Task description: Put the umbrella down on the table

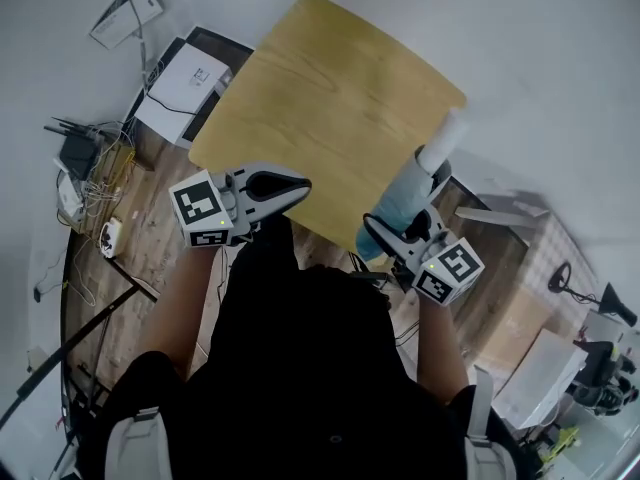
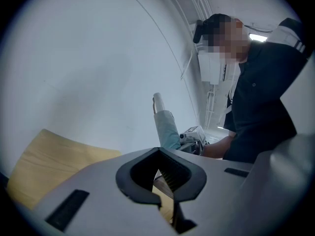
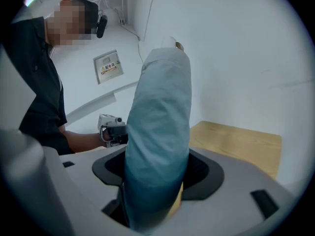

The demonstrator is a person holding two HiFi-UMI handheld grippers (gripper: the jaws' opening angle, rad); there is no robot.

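Nearest the camera we see the person's dark-clad torso (image 1: 300, 368), both forearms held forward. The left tool (image 1: 292, 187) is clenched on nothing: in its own view the two jaws meet at their tips with only air behind them. It hangs just off the near edge of the bench (image 1: 330, 88), above the wooden floor (image 1: 150, 248).

The right tool (image 1: 398, 234) grasps the umbrella (image 1: 406, 204), a folded compact model in a pale blue fabric sleeve. The jaws close on the lower part of the bundle. The rest rises tilted away from the person and ends in a white handle (image 1: 446, 136). The umbrella is thus in the air at the bench's near right edge. We cannot see any part of it touching the wood, so we judge the setting-down not yet done.

We expect the umbrella to be light, with a soft, rather slippery sleeve over stiff ribs and shaft. A hold across the thick of the bundle, as here, seems sound, though the sleeve may slide if the grip loosens. Laid flat, the round bundle may roll, so it wants the broad middle of the bench.

Beyond the bench, a white box (image 1: 185, 78) and loose cables (image 1: 95, 168) lie on the floor.
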